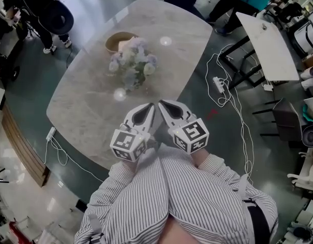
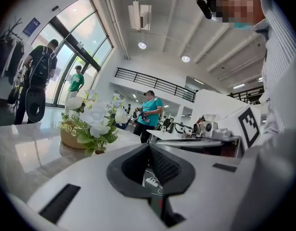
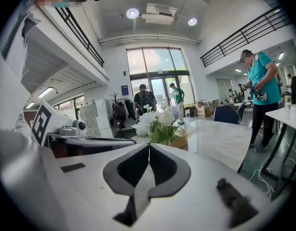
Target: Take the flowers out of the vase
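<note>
Seen from the head view, the flowers (image 1: 132, 65) stand near the middle of a pale marble table (image 1: 80, 111). They are white and faint lilac blooms over green leaves, with a tan bowl (image 1: 117, 40) just behind them. From above, the leaves cover the vase completely. Only the left gripper view shows a bit of the vase (image 2: 98, 150), small and brown, under the lowest leaves.

The left gripper (image 1: 151, 107) and the right gripper (image 1: 162, 104) sit side by side over the near edge of the table. Their tips almost meet and point toward the flowers, well short of them. Striped sleeves (image 1: 207, 187) run back from both toward the camera.

The gripper views settle what the head view cannot: on each gripper the two jaws are pressed together tip to tip, with nothing between them. Each also catches the other gripper's marker cube alongside, at the right edge of the left gripper view and the left edge of the right gripper view.

The head view alone lays out the floor — a power strip (image 1: 218, 82) with a white cable looping beside the table, and a white side table (image 1: 268, 44) at the upper right. The low gripper views show the room instead. They take in tall glass doors, ceiling lights, a balcony rail and a person in a teal shirt (image 3: 263, 83) standing beyond the table. The flowers sit just above the closed jaws in both.
</note>
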Tool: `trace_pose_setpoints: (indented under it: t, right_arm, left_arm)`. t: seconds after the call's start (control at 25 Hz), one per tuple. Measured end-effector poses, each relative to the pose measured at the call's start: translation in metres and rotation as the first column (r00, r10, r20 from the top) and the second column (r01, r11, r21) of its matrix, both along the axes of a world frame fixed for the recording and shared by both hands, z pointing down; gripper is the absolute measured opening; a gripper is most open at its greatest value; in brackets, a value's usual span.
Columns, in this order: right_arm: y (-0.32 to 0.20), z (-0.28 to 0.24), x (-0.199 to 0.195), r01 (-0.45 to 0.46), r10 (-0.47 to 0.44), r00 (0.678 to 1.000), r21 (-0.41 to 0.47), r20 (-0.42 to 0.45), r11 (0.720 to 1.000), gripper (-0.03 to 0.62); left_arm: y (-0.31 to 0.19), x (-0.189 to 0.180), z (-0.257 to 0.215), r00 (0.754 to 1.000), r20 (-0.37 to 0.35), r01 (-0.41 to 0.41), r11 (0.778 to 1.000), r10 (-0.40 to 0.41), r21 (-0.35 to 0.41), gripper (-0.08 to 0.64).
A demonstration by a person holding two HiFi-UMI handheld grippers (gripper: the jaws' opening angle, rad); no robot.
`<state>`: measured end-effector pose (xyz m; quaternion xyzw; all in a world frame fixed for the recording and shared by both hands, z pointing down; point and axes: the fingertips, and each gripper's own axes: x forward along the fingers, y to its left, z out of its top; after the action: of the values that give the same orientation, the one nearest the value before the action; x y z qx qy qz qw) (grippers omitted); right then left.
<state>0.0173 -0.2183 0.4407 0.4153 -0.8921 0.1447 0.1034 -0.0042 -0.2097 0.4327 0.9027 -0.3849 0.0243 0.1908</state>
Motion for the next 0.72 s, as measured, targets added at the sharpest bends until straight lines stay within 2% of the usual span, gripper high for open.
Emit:
trace_pose_setpoints:
  t: [0.24, 0.44, 0.72]
  right_arm:
    - [-0.008, 0.008, -0.003, -0.022, 0.022, 1.0, -0.019, 0.005, 1.0, 0.015]
    - [-0.009, 0.013, -0.004, -0.007, 0.008, 1.0, -0.035, 0.005, 0.999, 0.015]
    - [-0.018, 0.016, -0.001, 0.049, -0.048, 0.999, -0.05, 0.008, 0.998, 0.015]
  left_arm:
    - [-0.01, -0.01, 0.012, 1.0, 0.009, 0.011, 0.999, -0.011, -0.03, 0.012]
    - [-0.018, -0.01, 0.015, 0.999, -0.019, 0.032, 0.998, -0.033, -0.046, 0.012]
    - [-0.03, -0.013, 0.021, 0.995, -0.012, 0.093, 0.994, -0.094, -0.063, 0.012]
